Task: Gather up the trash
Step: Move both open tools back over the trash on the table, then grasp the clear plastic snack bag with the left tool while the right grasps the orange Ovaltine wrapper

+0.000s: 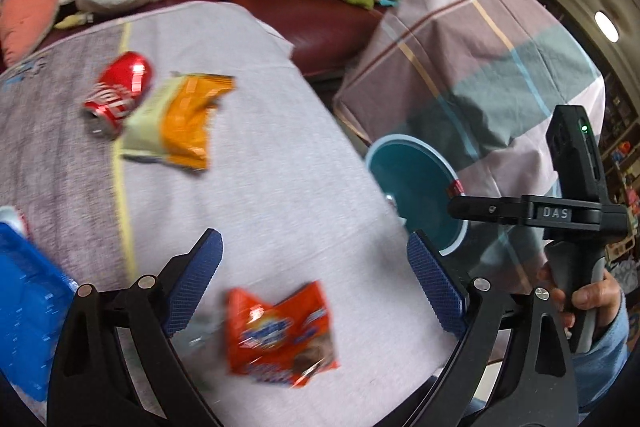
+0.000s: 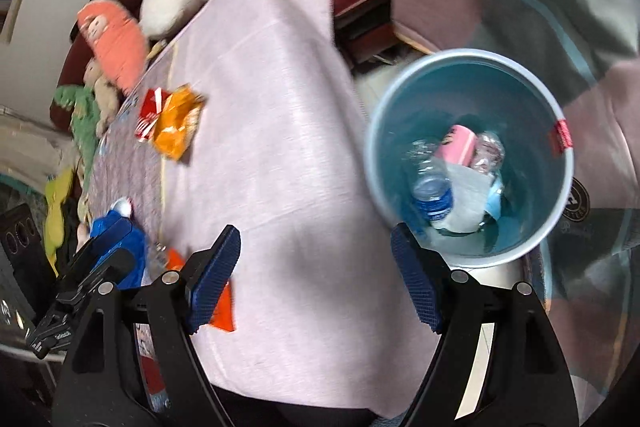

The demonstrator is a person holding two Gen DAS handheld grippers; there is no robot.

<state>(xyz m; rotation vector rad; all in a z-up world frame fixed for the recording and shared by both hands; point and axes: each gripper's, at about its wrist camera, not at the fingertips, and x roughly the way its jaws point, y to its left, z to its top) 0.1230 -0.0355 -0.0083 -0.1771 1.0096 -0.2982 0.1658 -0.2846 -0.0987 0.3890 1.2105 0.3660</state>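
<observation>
The left gripper (image 1: pixel 316 287) hangs with jaws spread and empty over the red snack wrapper (image 1: pixel 280 337) on the cloth-covered counter (image 1: pixel 280 167), seemingly lined up to pick it; a cola can (image 1: pixel 118 95) and orange chip bag (image 1: pixel 180 123) lie touching at ten o'clock. The right gripper (image 2: pixel 316 275), jaws likewise released and empty, hovers beside the blue bin (image 2: pixel 556 203) at two o'clock off the counter's edge, which holds a crushed water bottle (image 2: pixel 430 183), a pink can (image 2: pixel 460 143) and paper.

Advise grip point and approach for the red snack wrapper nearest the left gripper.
Take the red snack wrapper by its raised, crumpled upper edge, coming from above with the open left gripper. It lies mostly flat on the tablecloth, so only the puckered fold gives the fingers something to pinch.
</observation>
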